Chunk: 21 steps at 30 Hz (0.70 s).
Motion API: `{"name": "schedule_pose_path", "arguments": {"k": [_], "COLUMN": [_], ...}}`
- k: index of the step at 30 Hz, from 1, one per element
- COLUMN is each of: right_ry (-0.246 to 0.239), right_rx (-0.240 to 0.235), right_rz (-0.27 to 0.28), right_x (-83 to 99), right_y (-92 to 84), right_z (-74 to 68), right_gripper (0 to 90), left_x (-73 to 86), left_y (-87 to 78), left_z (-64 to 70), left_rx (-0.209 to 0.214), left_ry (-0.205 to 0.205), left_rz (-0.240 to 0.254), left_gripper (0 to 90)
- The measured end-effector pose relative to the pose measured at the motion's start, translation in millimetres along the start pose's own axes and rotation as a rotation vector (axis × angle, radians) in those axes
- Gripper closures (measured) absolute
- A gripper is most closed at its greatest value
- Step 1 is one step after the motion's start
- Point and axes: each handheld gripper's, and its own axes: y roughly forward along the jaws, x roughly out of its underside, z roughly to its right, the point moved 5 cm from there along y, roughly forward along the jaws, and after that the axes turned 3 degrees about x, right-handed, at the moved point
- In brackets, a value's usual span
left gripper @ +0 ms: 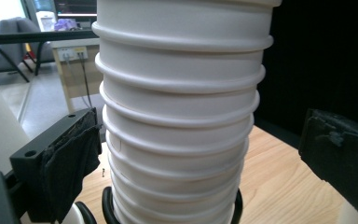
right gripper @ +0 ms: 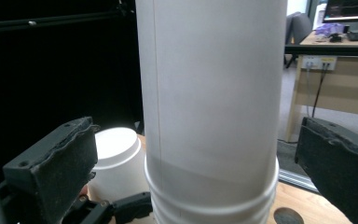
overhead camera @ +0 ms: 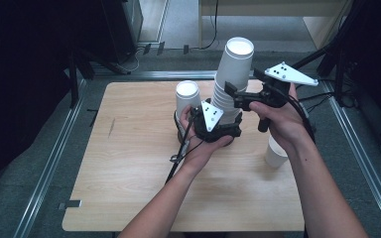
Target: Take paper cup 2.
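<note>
Forearms enter at the table's (overhead camera: pixel 129 198) near edge. At left, an upturned cup (overhead camera: pixel 187 96) stands just beside the left gripper (left gripper: pixel 200 154), whose jaws sit wide astride the cup stack's (overhead camera: pixel 230 84) base. Right gripper (right gripper: pixel 196 163) brackets the stack higher up, jaws apart, untouching. Another cup (overhead camera: pixel 276 153) lies right, partly hidden by the wrist.

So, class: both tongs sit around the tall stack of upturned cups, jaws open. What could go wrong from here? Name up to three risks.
1. The stack is tall and leans a little; an uneven squeeze may tip it.
2. The right tongs bracket the top cup, so lifting may drag up the cups nested under it.
3. A single cup stands close beside the left tongs and could be knocked over.
</note>
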Motion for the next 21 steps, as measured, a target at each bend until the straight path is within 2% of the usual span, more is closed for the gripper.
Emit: {"name": "schedule_pose_path", "arguments": {"k": [3, 8, 11, 16, 21], "right_ry": [-0.001, -0.018, -0.01, -0.014, 0.006], "right_rx": [-0.007, -0.003, -0.012, -0.003, 0.01], "right_rz": [-0.015, -0.042, -0.055, -0.055, -0.043], "right_x": [-2.5, -2.5, -0.7, 0.5, 2.2], "right_y": [5.2, 16.1, 21.7, 27.3, 34.0], "right_z": [1.0, 2.8, 2.6, 2.7, 3.7], "right_gripper": [0.0, 0.0, 0.0, 0.0, 0.4], "left_x": [-1.8, -2.7, -2.5, -2.5, -2.4], "left_y": [2.5, 5.8, 7.7, 10.2, 11.4], "left_z": [-1.3, -1.9, -2.2, -2.0, -2.0], "left_rx": [-0.018, -0.027, -0.032, -0.035, -0.048], "left_ry": [-0.01, -0.015, -0.015, -0.014, -0.007], "left_rz": [0.001, -0.001, -0.002, -0.009, -0.012], "left_gripper": [0.0, 0.0, 0.0, 0.0, 0.1]}}
